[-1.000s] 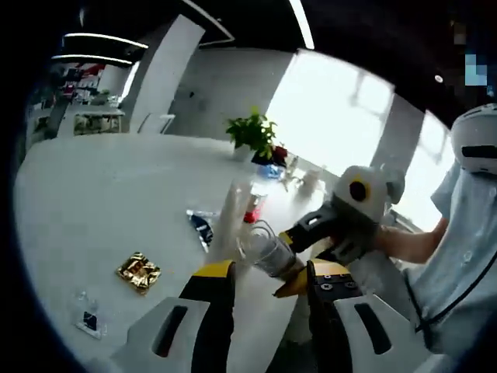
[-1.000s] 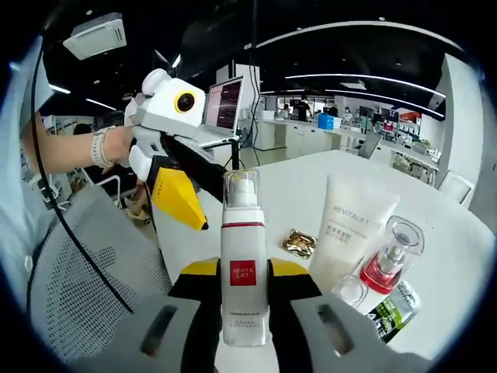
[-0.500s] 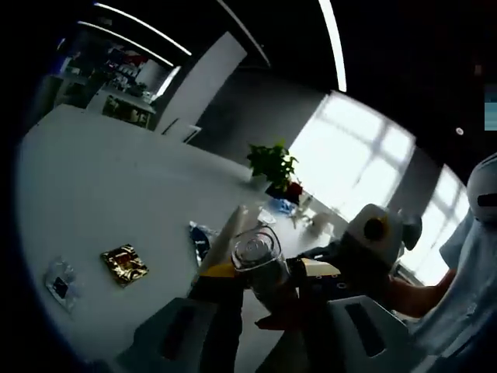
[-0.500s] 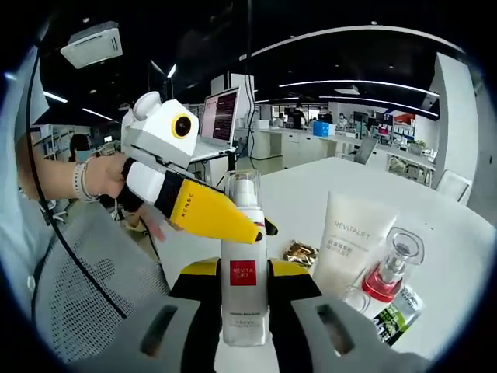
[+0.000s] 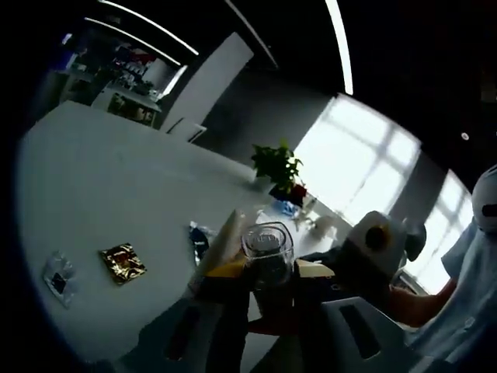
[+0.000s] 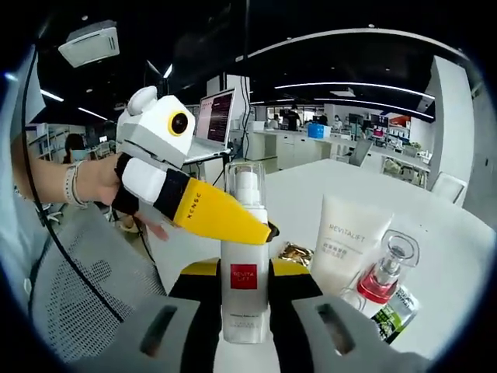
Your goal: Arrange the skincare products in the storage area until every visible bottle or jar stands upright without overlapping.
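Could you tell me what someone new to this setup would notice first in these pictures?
In the right gripper view, a tall white pump bottle with a red square label and clear cap stands upright between the right gripper's jaws, while the yellow-tipped left gripper closes around its neck from the left. To its right on the white table sit a white squeeze tube and a small clear bottle with a red collar.

a white table (image 5: 101, 179) carries a gold packet (image 5: 122, 263), a clear sachet (image 5: 57, 274) and a plant (image 5: 276, 165).
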